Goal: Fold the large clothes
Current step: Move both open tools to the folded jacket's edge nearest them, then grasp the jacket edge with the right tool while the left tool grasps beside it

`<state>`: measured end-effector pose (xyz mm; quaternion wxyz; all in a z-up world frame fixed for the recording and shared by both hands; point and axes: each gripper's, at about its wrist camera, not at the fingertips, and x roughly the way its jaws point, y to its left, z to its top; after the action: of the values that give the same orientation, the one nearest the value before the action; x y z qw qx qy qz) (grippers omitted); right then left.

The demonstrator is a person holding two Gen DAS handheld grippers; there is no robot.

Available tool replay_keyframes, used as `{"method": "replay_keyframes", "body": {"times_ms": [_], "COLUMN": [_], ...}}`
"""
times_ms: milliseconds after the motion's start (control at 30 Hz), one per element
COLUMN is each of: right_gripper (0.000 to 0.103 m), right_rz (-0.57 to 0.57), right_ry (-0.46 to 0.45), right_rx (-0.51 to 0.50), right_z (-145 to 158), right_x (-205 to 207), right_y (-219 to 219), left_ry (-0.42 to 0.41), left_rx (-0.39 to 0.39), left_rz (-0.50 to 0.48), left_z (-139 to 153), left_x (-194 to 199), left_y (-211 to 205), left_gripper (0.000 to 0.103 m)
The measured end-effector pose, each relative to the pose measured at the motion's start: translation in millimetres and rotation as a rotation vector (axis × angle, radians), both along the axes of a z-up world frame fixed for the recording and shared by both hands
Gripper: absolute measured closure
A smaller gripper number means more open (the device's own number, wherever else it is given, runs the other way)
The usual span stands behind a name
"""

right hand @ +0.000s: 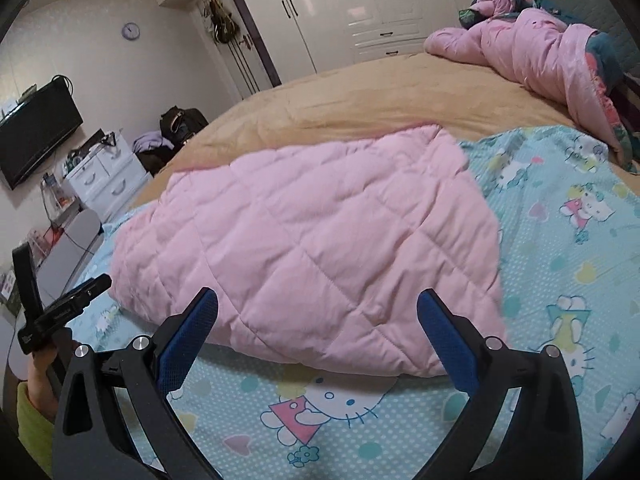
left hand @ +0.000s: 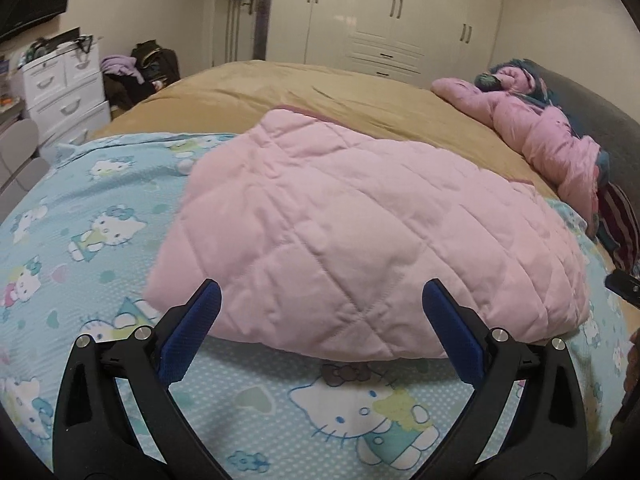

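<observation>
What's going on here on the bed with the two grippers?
A person is holding a gripper in each hand over a pink quilted garment that lies folded into a compact bundle on a light blue cartoon-cat bedsheet. The left gripper and the right gripper are both open, hold nothing and point at the bundle's near edge. A second pink padded jacket lies crumpled at the far end of the bed on a tan blanket, untouched.

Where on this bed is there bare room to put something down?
Free: the tan blanket between the pink quilt and the wardrobe, and the cartoon sheet right of the quilt. Crowded: the headboard side, where a pink coat lies heaped. Both the left gripper and right gripper are open.
</observation>
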<state>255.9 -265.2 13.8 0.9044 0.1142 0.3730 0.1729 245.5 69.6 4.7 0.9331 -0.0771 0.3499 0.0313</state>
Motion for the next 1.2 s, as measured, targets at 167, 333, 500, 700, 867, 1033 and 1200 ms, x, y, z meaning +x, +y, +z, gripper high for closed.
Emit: {"method": "replay_keyframes", "body": {"times_ms": [167,333,500,700,867,1033,1200], "right_gripper": [0.004,0.004,0.004,0.004,0.004,0.004,0.004], "right_rz": [-0.022,-0.042,-0.073,-0.137,-0.178,-0.176,-0.109], "right_ry": [-0.02,-0.009,0.02,0.079,0.148,0.248,0.313], "right_rx": [-0.006,-0.021,-0.043,-0.032,-0.02,-0.006,0.053], "right_z": [8.3,4.5,-7.7,-31.0,-54.2,-83.6,-107.3], "right_x": [-7.6,-11.0,-6.1,10.2,31.1,56.7,76.2], "right_y": [-7.3,-13.2,-23.9,-45.0,-59.9,-70.0,-71.0], "left_ry": [0.0,-0.004,0.003,0.039,0.079,0.086,0.091], "left_rx": [-0.001,-0.018,-0.047,-0.045,-0.066,-0.085,-0.1], "left_rz": [0.049,0.085,0.116,0.151,0.156,0.139,0.119], "left_z": [1.5,0.3,-5.6,-16.8,-28.4,-31.6,-37.2], "left_x": [-2.5,-3.6,-2.3,8.2,24.8,41.6,54.4], "left_y": [18.5,36.4,53.1,69.6,80.1,84.2,88.3], "left_gripper": [0.008,0.008,0.008,0.008,0.008,0.008,0.008]}}
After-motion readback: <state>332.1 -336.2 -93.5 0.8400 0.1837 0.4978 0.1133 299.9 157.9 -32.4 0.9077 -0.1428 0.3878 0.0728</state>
